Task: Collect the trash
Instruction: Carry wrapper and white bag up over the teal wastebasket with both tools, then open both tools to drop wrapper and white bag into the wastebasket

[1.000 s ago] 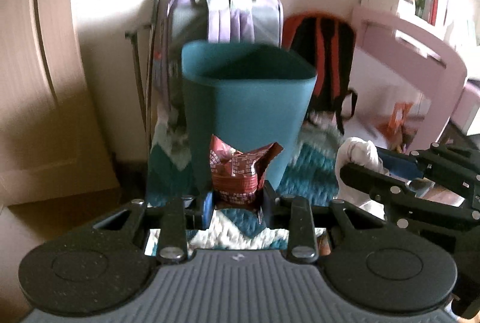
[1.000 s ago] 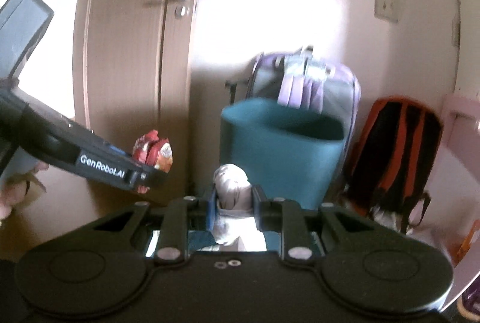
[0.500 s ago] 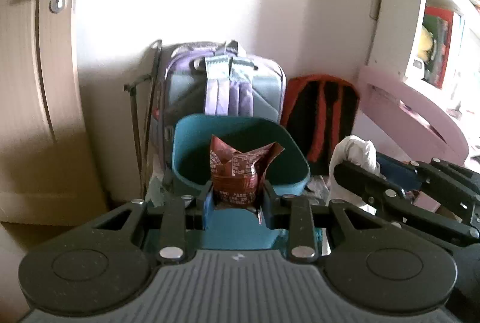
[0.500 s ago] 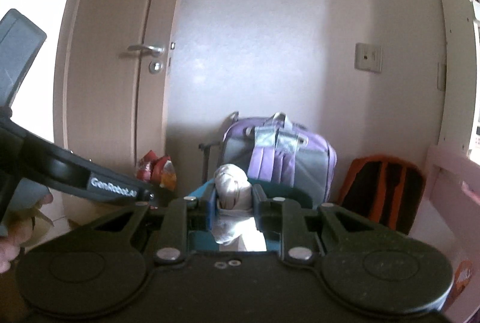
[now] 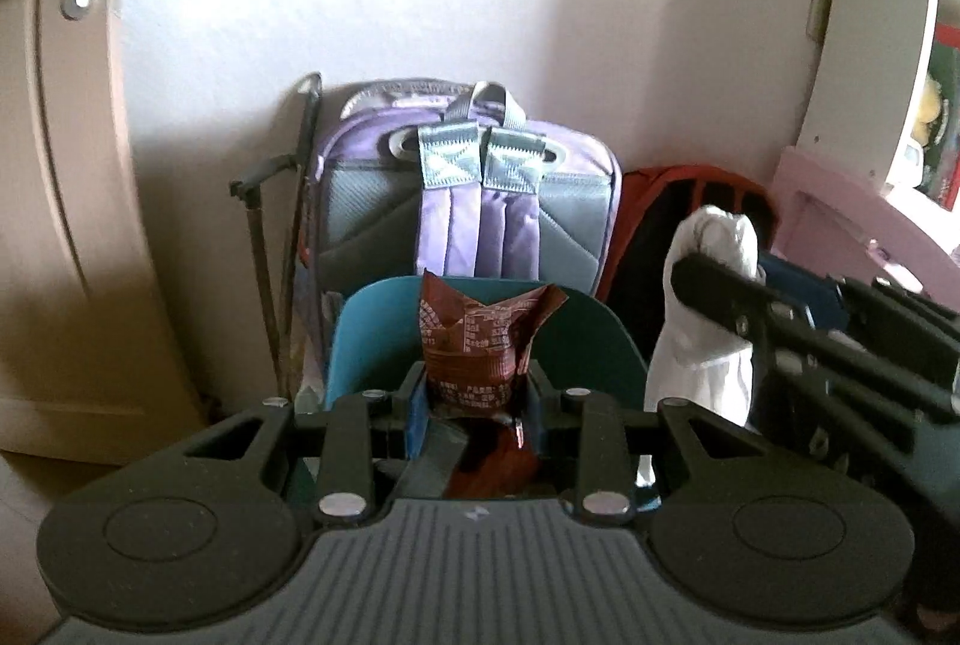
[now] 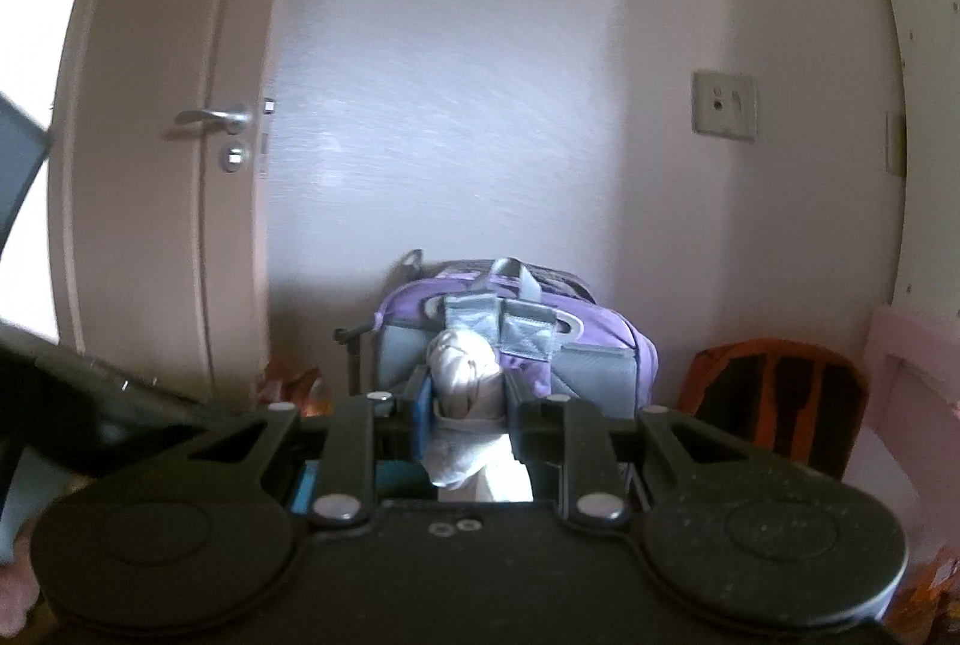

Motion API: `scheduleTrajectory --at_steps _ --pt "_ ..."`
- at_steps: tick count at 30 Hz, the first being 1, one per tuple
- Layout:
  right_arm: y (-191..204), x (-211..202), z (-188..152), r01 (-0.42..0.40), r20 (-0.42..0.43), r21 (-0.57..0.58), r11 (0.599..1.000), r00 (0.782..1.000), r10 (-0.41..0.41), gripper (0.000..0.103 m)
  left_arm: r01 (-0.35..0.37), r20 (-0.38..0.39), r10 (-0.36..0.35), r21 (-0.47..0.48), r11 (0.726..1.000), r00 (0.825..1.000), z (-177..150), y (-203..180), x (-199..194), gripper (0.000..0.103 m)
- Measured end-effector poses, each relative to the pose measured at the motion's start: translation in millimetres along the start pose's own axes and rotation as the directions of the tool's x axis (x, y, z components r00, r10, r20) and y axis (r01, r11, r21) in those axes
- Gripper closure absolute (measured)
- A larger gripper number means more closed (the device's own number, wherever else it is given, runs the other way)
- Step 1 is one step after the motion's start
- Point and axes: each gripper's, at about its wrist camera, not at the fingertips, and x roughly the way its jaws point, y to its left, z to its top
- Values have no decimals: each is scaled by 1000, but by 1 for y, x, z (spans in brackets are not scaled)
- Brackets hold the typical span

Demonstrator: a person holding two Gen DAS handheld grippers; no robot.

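The left hand-held gripper [image 5: 474, 399] is pinching a red snack wrapper [image 5: 480, 345]. The right hand-held gripper [image 6: 468, 405] is pinching a crumpled white tissue [image 6: 465, 375]. Both pieces of trash are held up in the air, tight between the pads.

The blue bin [image 5: 372, 327] stands on the floor in front of the purple backpack [image 5: 468, 189]. The wrapper is just above the bin's near rim, right in front of its open top. The tissue is off to the right of the bin, in front of the red and black backpack [image 5: 660, 189].

This looks like the carrying step, with both pieces almost at the bin. Next, each piece needs to be right over the bin's open top. Then the pads should spread so the trash falls in. The tissue looks like it has further to go toward the bin.
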Motion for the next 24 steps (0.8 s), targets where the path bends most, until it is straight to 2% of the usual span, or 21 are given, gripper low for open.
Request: scheduleTrajectory --at_steps 5,12,16,20,23,24 --pt "-20 41 -11 -4 -54 93 996 998 9 80 5 -57 -5 6 1000 998 -3 0 46 72" --pt "-25 82 -41 -13 -176 101 995 984 31 77 1 -158 1 14 1000 987 -20 7 95 72" --pt "-22 93 -59 -17 -261 100 995 964 43 73 13 -203 -9 18 1000 979 -28 11 110 72" --pt "-29 94 -67 -11 -311 157 988 948 60 69 20 -223 -19 2 1000 975 -34 13 115 72" --pt "-34 92 -72 -7 -325 180 984 943 66 64 20 -224 -23 -14 1000 974 -38 14 115 70" --pt "-35 91 -72 -6 -327 187 982 943 68 57 22 -227 -25 -17 1000 974 -40 14 115 69"
